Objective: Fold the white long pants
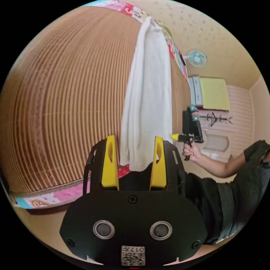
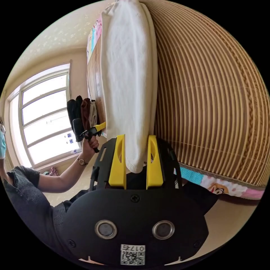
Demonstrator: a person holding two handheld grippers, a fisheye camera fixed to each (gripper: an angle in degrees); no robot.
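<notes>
Between the yellow jaws of the left gripper [image 1: 137,160] sits one end of the white ribbed-knit long pants [image 1: 147,92], jaws wide apart, cloth edge lying in the gap but not visibly pinched; cannot tell if either jaw presses it. Right gripper [image 2: 135,159] much the same: jaws apart, the rounded end of the white ribbed-knit long pants [image 2: 128,84] hanging between them, contact unclear. Pants already look doubled into a narrow strip, laid along the edge of the woven bamboo-slat mat [image 1: 64,98] on the bed, long axis running straight away from each camera, so the strip spans gripper to gripper, ends pointing at the two hands. Judged step: mid-fold, long fold done, ends being lined up. Next move likely needs one end carried over to the other, jaws closing on the cloth first. Farther off, the person's hand [image 1: 191,150] holds the other gripper; beyond, a wall fan [image 1: 197,57].
</notes>
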